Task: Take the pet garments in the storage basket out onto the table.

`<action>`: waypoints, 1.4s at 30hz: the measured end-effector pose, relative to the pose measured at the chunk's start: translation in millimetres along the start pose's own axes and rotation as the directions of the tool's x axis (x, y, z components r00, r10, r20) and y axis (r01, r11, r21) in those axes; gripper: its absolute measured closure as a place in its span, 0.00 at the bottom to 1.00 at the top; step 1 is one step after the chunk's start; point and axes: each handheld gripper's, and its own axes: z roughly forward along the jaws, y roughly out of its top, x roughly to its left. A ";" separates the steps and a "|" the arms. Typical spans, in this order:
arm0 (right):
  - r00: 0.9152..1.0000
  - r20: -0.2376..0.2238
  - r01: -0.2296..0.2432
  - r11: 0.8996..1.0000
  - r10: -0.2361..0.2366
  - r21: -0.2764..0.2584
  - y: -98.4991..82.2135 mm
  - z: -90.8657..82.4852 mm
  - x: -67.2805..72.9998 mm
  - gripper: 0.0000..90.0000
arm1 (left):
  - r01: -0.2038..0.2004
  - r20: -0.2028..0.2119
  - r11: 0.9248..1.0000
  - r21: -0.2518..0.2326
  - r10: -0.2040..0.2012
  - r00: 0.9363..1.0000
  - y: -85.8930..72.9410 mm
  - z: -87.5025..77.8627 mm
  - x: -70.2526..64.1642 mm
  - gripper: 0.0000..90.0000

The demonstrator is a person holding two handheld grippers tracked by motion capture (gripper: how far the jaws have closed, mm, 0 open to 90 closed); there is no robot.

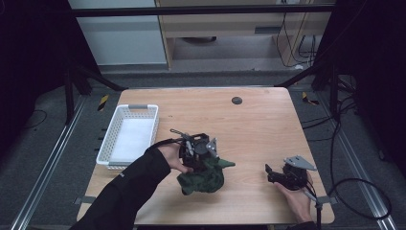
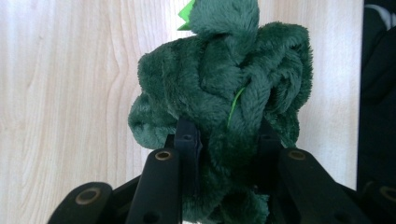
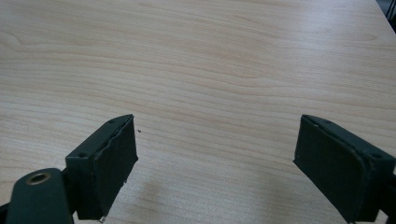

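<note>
While the left gripper clamps it, the plush toy lies crumpled, one tip pointing right.

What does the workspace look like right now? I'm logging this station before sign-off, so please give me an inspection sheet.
Surface: wooden table, light, with a small dark round spot near its far edge.
Job's things: dark green plush toy near the front; white basket at the left, nothing inside.
Clutter: nothing seen.
Grippers: left hand-held gripper shut on the plush toy; right hand-held gripper open over bare wood.
Cables: black cable looping on the floor at the right.
Surroundings: grey floor, dark frame posts.
</note>
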 end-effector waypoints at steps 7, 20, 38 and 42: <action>1.000 0.001 0.004 1.000 -0.004 -0.001 -0.1 0.1 -0.1 0.14 | -0.021 -0.010 1.000 0.012 0.021 1.000 4.0 12.3 -2.3 0.77; 1.000 -0.002 0.002 1.000 -0.002 0.002 0.1 0.1 0.0 0.14 | -0.021 0.013 0.999 0.037 0.020 1.000 -1.1 40.2 -4.1 0.76; 1.000 -0.001 0.005 1.000 -0.005 0.001 0.0 0.2 0.0 0.14 | 0.033 -0.018 0.999 0.017 -0.033 0.999 -11.6 29.9 -2.2 0.44; 1.000 -0.001 0.008 1.000 -0.008 0.002 0.0 0.3 0.0 0.14 | 0.071 -0.041 0.997 -0.019 -0.072 0.997 -17.7 15.1 -3.3 0.39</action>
